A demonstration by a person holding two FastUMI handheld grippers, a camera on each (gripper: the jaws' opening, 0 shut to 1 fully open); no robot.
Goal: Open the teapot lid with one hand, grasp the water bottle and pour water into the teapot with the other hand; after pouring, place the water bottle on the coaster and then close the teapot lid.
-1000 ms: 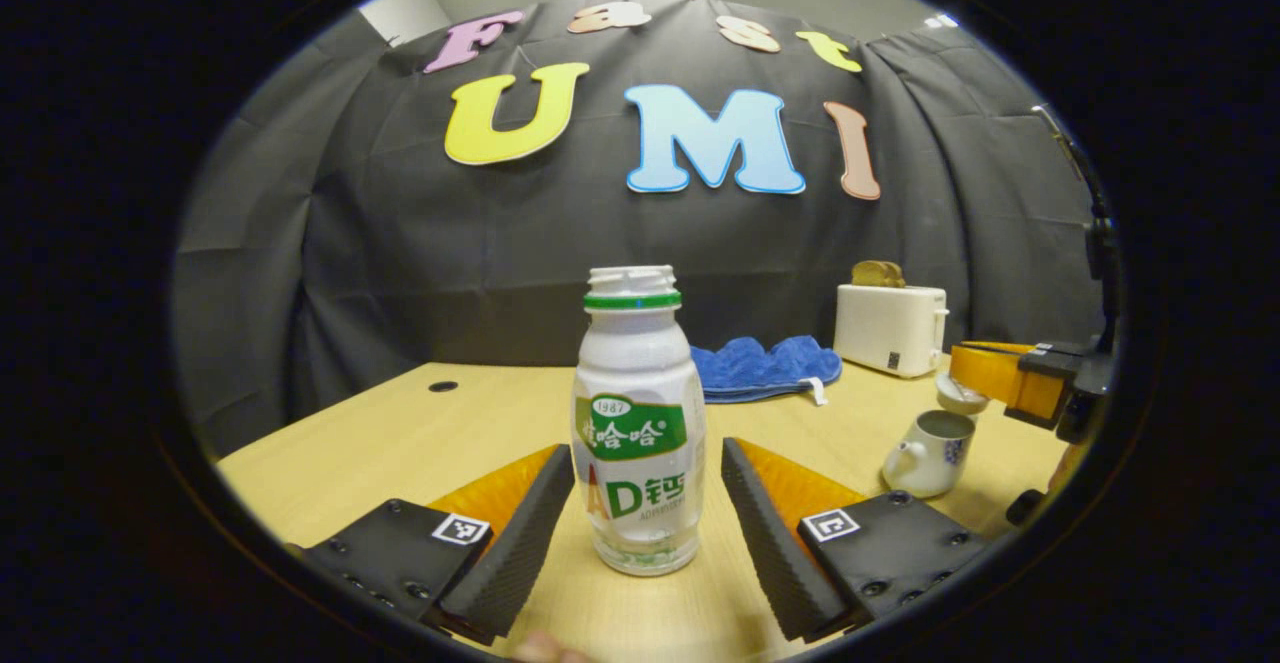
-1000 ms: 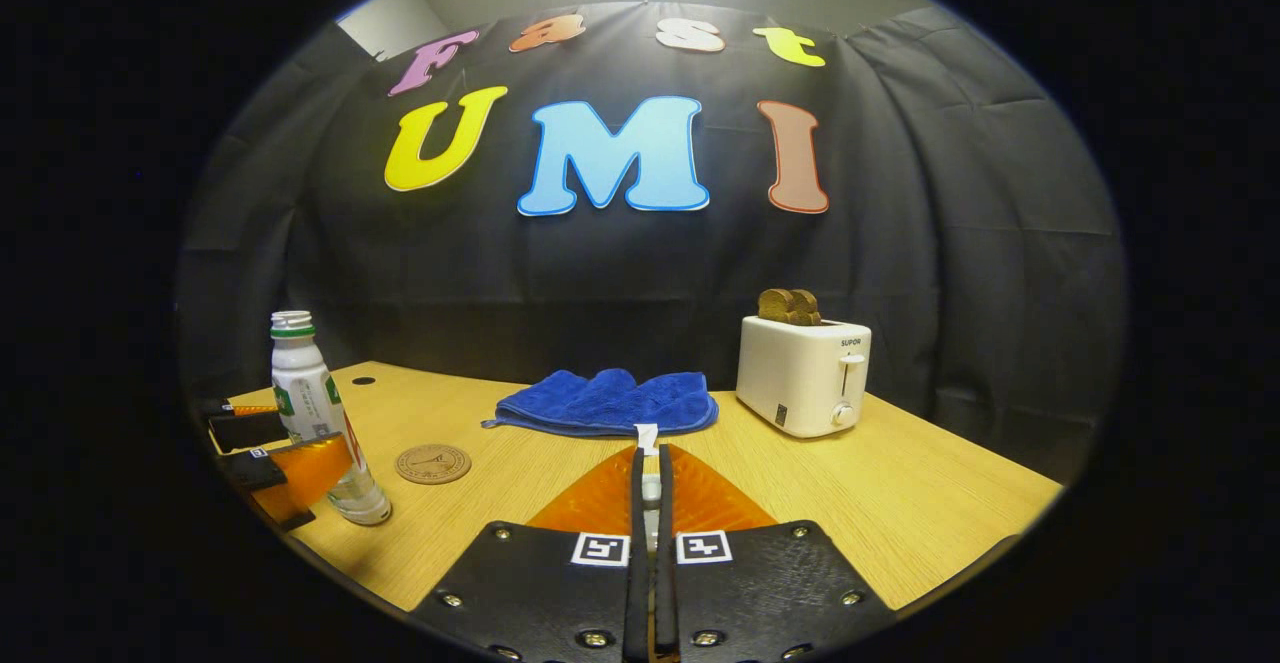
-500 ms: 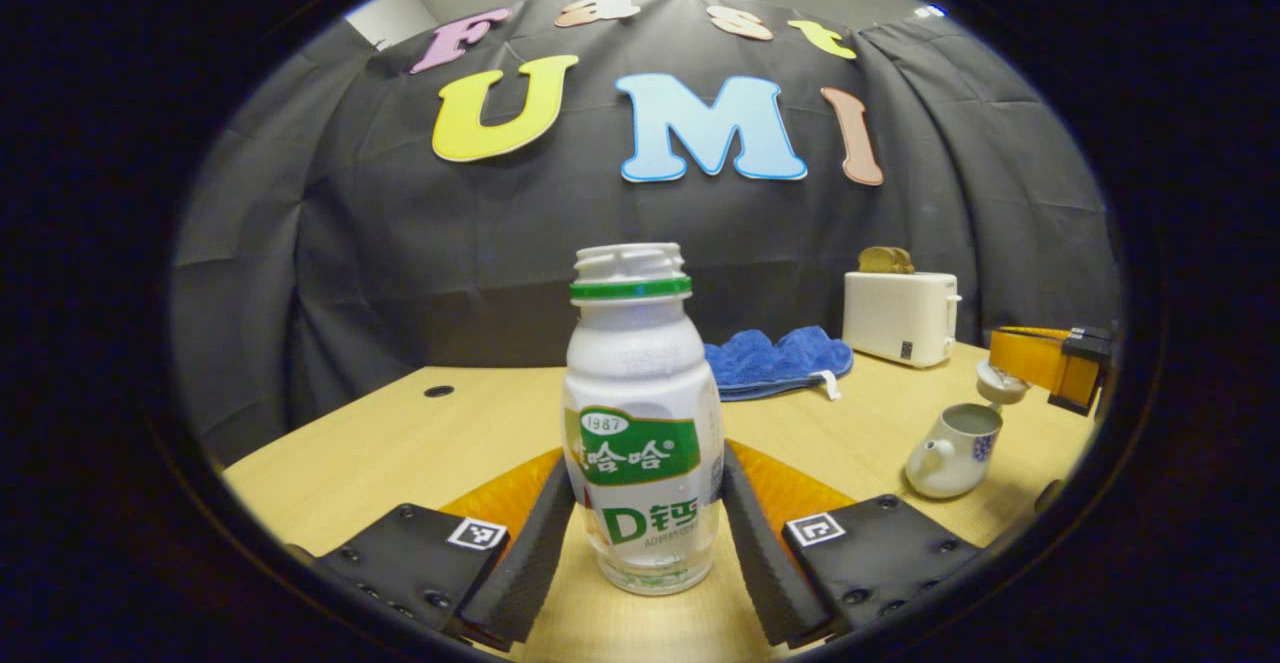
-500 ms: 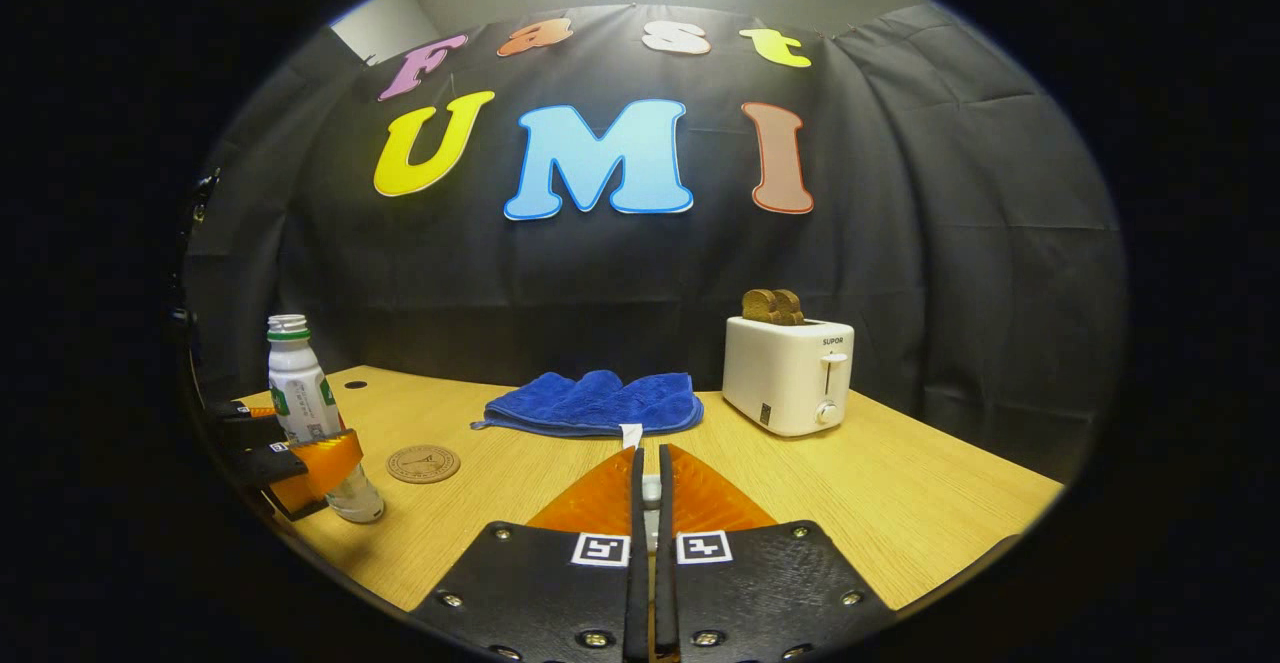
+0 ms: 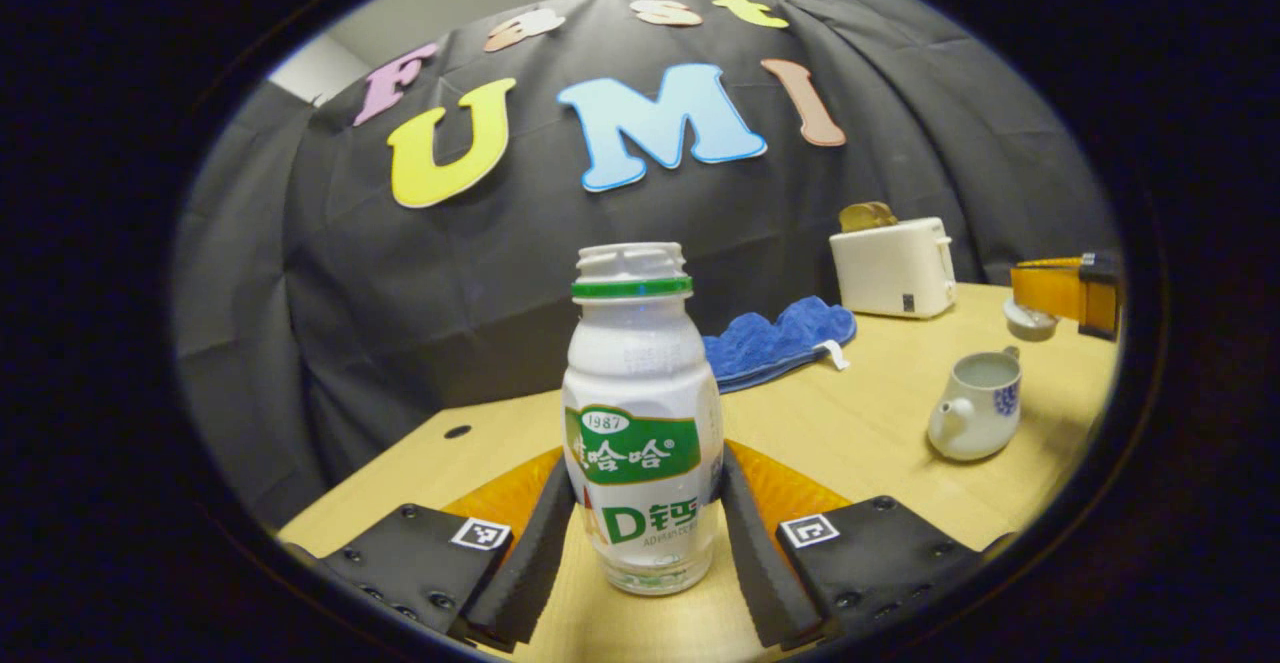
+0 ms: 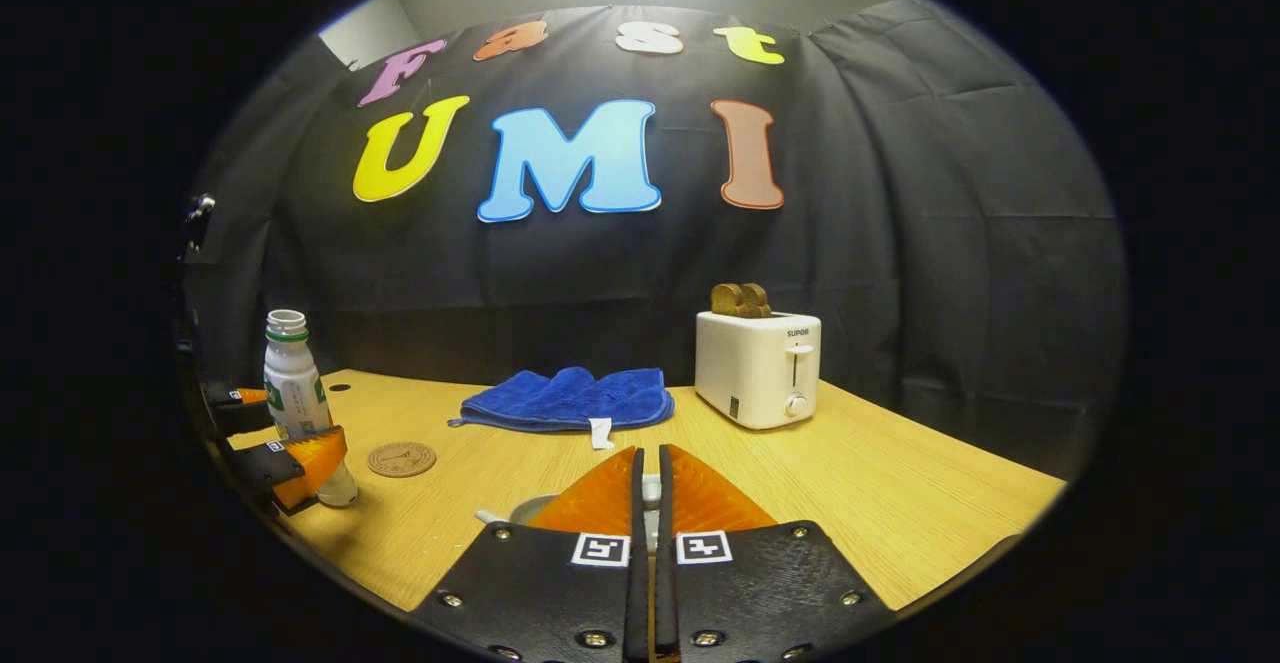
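So the water bottle point(image 5: 641, 423) stands uncapped between the left gripper point(image 5: 645, 523)'s fingers, both pressed to its sides, while off beside it the teapot point(image 5: 975, 408) sits open on the table point(image 5: 860, 423), its lid point(image 5: 1030, 318) pinched aloft in the clamped right gripper point(image 6: 648, 488).
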